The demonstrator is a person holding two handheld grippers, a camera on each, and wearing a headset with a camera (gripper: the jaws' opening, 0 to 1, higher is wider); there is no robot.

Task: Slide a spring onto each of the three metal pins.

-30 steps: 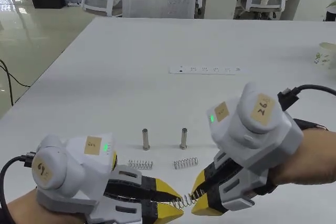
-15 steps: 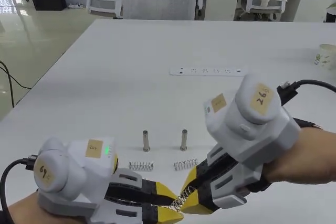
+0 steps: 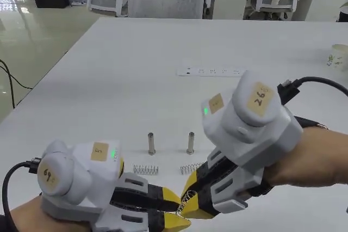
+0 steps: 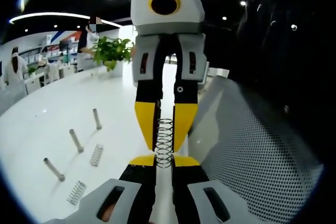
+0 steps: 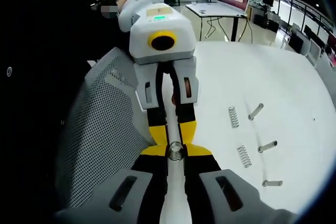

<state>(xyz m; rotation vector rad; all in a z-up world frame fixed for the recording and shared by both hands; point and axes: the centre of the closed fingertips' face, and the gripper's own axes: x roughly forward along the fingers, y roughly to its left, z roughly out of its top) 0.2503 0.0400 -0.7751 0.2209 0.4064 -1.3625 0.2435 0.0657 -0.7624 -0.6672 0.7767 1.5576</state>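
Head view: since a second ago the right gripper (image 3: 188,204) has come down and left, closer to the left gripper (image 3: 175,214). The spring (image 3: 187,198) between their tips lay nearly level then and now slants up to the right. The white table (image 3: 163,52) carries a power strip (image 3: 212,71), and chairs (image 3: 163,1) stand behind it. Two pins (image 3: 151,143) stand upright. Two loose springs (image 3: 145,170) lie in front of them, long axes running left to right.

Left gripper view: the left gripper (image 4: 164,162) has narrow jaws clamped on the near end of the spring (image 4: 165,139). The spring's axis runs straight ahead to the right gripper (image 4: 165,148), whose fingers (image 4: 146,124) pinch the far end. Three pins (image 4: 76,140) and both loose springs (image 4: 96,154) are on the table (image 4: 47,129) to the left. A mesh chair (image 4: 262,150) is at right.

Right gripper view: the spring (image 5: 176,151) shows end-on, held in the narrow jaws of the right gripper (image 5: 176,157) and pointing at the left gripper (image 5: 173,139). Pins (image 5: 266,146) and loose springs (image 5: 232,117) lie to the right.
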